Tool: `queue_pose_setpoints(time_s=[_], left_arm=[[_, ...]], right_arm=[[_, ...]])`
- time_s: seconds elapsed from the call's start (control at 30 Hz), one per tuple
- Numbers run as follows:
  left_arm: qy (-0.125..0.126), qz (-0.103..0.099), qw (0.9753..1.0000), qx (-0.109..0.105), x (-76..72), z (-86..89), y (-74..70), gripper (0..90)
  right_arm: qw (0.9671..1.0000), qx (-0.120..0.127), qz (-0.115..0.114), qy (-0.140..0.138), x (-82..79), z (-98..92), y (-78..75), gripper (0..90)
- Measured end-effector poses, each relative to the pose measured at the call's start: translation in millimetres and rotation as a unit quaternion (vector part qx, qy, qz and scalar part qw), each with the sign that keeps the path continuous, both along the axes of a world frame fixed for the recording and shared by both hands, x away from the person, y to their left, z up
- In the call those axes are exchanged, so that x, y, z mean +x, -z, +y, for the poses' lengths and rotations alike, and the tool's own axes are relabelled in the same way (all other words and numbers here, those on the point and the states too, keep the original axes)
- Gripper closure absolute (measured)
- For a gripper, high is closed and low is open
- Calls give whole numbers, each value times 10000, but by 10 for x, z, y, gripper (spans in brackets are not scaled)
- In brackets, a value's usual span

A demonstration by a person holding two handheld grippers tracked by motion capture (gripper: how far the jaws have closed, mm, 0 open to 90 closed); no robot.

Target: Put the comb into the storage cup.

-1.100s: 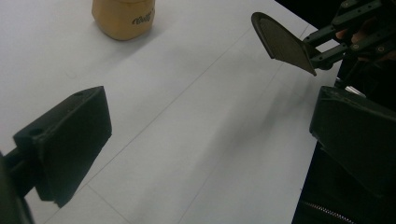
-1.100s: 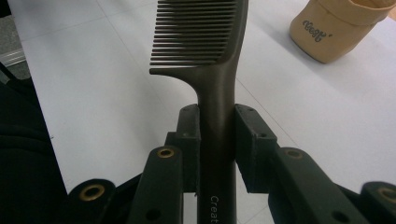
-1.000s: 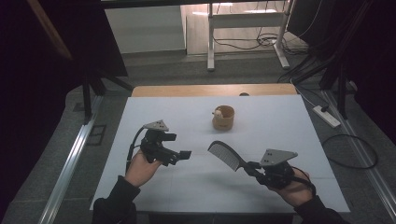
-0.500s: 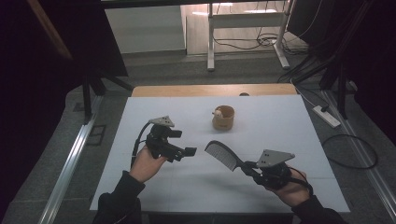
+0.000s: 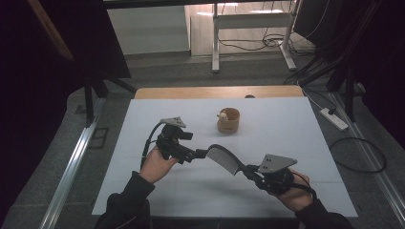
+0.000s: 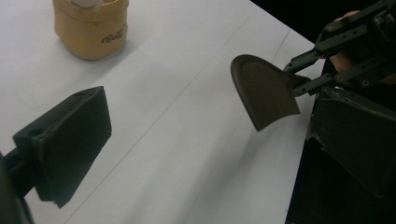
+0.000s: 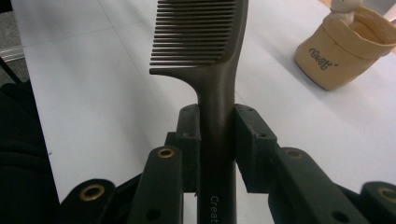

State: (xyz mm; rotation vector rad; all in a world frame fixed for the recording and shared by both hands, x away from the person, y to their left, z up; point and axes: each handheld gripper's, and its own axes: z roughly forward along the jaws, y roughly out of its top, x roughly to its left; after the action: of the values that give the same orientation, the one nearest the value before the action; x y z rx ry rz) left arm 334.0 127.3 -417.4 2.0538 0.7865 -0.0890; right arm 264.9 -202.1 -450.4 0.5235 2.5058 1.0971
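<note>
While the right gripper (image 7: 217,135) clamps the comb (image 7: 210,51) by its handle above the table (image 5: 296,143), the left gripper (image 5: 199,153) waits with jaws spread apart near the comb's teeth.

In the right gripper view, the comb (image 7: 212,56) is cut off by the top edge at its tip, and its handle lettering runs off the bottom edge. In the left gripper view, the cup (image 6: 91,28) is cropped at the top.
</note>
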Motion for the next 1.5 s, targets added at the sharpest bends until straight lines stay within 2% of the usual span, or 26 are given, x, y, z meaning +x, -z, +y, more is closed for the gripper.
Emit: queue_pose_setpoints(time_s=[0.43,0.63,1.0,1.33,1.4,1.5], left_arm=[[165,222,9994,-230,34,-144,26,0],[194,329,9989,-257,43,-187,71,0],[374,595,9963,-490,61,-245,137,0],[562,652,9949,-527,46,-274,133,3],[579,634,9950,-507,34,-277,126,49],[548,736,9938,-625,30,-257,114,152]], right_arm=[[9999,35,-126,-86,-39,61,-3,725],[9997,55,-195,-147,-58,87,-5,724],[9993,97,-270,-252,-91,131,-13,724],[9989,97,-334,-328,-114,154,-22,724],[9988,109,-353,-332,-117,155,-23,724],[9987,101,-382,-330,-119,155,-23,724]])
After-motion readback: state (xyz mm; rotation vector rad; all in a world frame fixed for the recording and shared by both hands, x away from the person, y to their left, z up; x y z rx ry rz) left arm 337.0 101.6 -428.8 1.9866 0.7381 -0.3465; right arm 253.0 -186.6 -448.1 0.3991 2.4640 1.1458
